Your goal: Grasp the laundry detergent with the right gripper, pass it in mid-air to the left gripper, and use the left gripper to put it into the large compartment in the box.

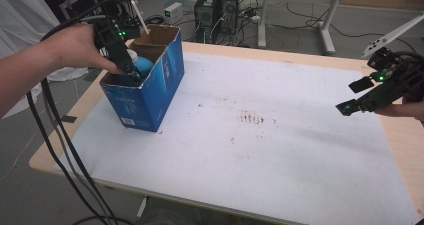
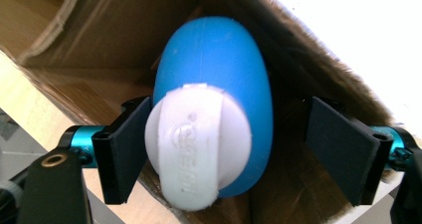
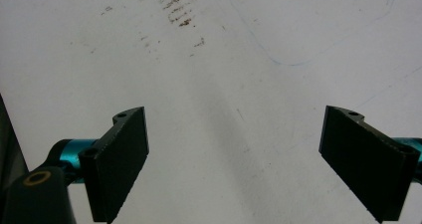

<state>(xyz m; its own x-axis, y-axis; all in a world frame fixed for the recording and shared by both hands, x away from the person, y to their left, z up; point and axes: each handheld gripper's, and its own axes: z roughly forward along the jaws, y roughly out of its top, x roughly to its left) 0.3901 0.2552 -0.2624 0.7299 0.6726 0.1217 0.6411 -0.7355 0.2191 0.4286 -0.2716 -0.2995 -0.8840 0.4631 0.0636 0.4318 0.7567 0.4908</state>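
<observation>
An open blue cardboard box (image 1: 150, 92) stands at the table's far left. Inside it lies a blue bottle (image 1: 142, 65) with a white cap (image 2: 199, 139). My left gripper (image 1: 131, 72) reaches down into the box. In the left gripper view its jaws (image 2: 236, 152) stand open around the bottle (image 2: 219, 59): the left pad is right beside the cap and the right pad is well clear. My right gripper (image 1: 356, 96) hovers at the table's right side, open with nothing between its jaws (image 3: 239, 159).
A white mat (image 1: 280, 150) covers the wooden table, with brown smudges (image 1: 252, 118) near its middle. Black cables (image 1: 55, 135) hang off the left edge. Computer towers (image 1: 215, 7) and desk legs (image 1: 326, 30) stand on the floor beyond the far edge.
</observation>
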